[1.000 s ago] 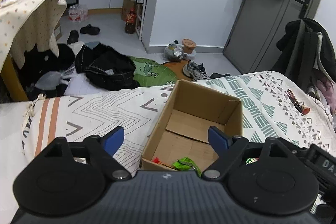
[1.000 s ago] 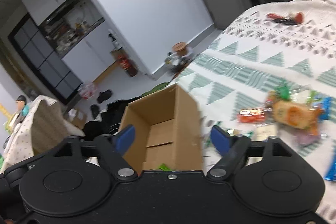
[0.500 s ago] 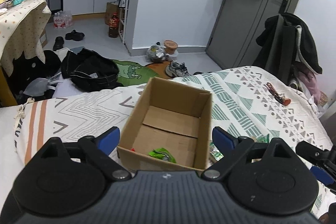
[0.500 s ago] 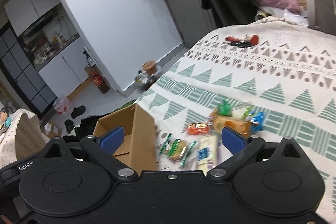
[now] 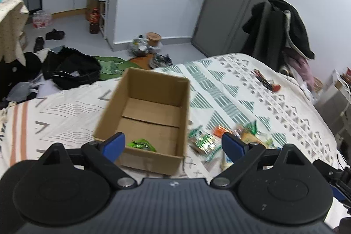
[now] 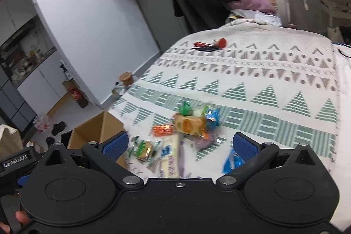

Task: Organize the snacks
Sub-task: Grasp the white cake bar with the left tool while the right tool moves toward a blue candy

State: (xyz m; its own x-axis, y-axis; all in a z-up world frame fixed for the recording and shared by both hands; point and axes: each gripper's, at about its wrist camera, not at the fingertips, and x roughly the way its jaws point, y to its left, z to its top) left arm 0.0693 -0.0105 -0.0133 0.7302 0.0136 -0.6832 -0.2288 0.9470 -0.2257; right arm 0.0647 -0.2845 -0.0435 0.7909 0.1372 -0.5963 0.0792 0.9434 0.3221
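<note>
— Snacks first: where do they lie from each gripper?

— Loose in a heap on the patterned bedspread, just right of the cardboard box. From the right gripper they sit straight ahead and a little below, between its two blue fingertips. From the left gripper they lie off to the right, past the box wall.

— So which one is nearer?

— The right, I'd judge. The left points into the box, where one green packet already rests on the floor near the front wall.

— Are either of them holding anything?

— No. Both have their fingers spread wide with nothing between them.

— What do the snacks look like?

— Small, crinkly wrapped packets, somewhat blurred. A tan boxy pack in the middle, lying crosswise; an orange packet to its left; a pale flat bar nearest the right gripper, long axis running roughly away from it; a blue wrapper off by the right fingertip.

— And the next move?

— Probably a short reach forward and down to whichever packet sits clearest, then a swing left to the box.
</note>
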